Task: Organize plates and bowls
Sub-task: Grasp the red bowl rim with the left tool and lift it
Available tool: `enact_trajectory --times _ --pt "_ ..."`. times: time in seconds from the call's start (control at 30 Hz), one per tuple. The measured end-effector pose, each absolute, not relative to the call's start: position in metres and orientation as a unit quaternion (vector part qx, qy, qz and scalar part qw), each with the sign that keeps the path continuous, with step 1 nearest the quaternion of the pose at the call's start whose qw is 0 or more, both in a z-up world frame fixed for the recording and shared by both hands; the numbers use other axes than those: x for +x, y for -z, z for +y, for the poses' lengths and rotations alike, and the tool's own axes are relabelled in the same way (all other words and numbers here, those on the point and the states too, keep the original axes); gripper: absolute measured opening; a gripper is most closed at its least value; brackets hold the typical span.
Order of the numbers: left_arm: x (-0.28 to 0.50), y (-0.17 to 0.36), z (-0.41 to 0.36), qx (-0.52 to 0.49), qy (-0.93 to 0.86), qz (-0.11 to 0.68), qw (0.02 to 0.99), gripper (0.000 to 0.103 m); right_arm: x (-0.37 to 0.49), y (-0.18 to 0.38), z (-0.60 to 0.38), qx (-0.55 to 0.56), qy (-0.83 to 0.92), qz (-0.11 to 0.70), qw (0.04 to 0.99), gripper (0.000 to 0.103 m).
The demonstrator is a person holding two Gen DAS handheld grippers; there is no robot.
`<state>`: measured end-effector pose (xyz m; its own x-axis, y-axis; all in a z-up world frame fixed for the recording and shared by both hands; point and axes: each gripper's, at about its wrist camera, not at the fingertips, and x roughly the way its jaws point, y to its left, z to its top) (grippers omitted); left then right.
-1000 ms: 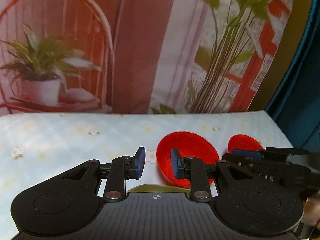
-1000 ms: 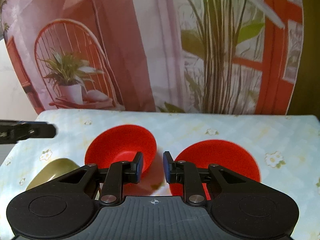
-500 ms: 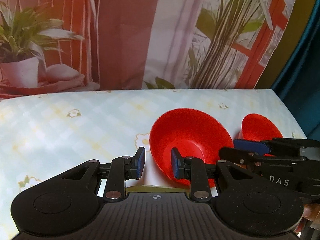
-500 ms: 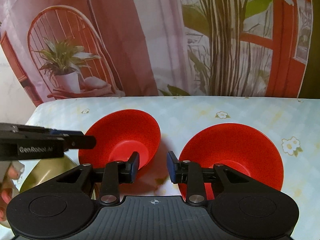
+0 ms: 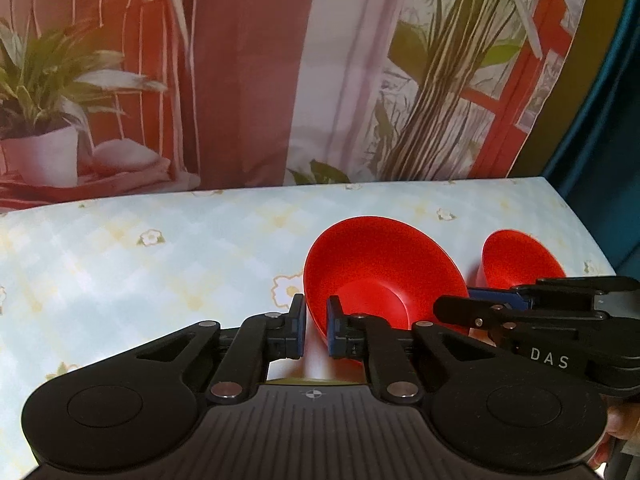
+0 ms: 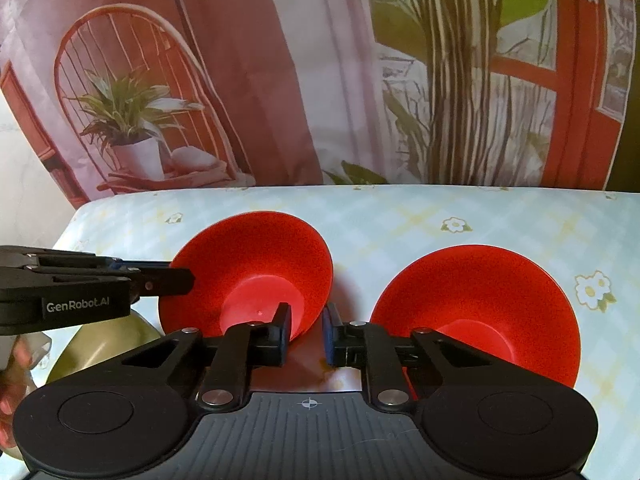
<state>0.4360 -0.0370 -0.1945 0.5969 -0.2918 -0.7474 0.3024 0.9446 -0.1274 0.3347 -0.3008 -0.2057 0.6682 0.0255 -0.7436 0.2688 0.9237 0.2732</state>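
A worktop [image 6: 400,216] is covered by a pale blue and yellow checked cloth printed with small white flowers [image 6: 455,225]. Behind it hangs a printed backdrop [image 6: 304,80]. The print shows a red arched chair back [image 6: 132,32], a leafy plant in a white pot [image 6: 138,156], tall green plant stems [image 6: 460,80], a pale curtain and a red window frame [image 6: 564,80]. In the left wrist view, a dark teal curtain [image 5: 600,128] hangs at the far right edge.

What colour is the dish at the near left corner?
Olive green dish, seen best from the right wrist camera.
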Motion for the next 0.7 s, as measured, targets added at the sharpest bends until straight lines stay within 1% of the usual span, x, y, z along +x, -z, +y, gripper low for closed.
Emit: enact_trajectory --times 0.37,0.7 --pt "0.409 0.155 -0.048 0.023 0.183 0.387 0.903 0.012 0.312 0.172 -0.308 0.192 0.063 0.372 0.906 0.015" --pt "0.373 0.141 -0.062 0.018 0.198 0.376 0.905 0.012 0.274 0.151 -0.312 0.187 0.058 0.363 0.911 0.014"
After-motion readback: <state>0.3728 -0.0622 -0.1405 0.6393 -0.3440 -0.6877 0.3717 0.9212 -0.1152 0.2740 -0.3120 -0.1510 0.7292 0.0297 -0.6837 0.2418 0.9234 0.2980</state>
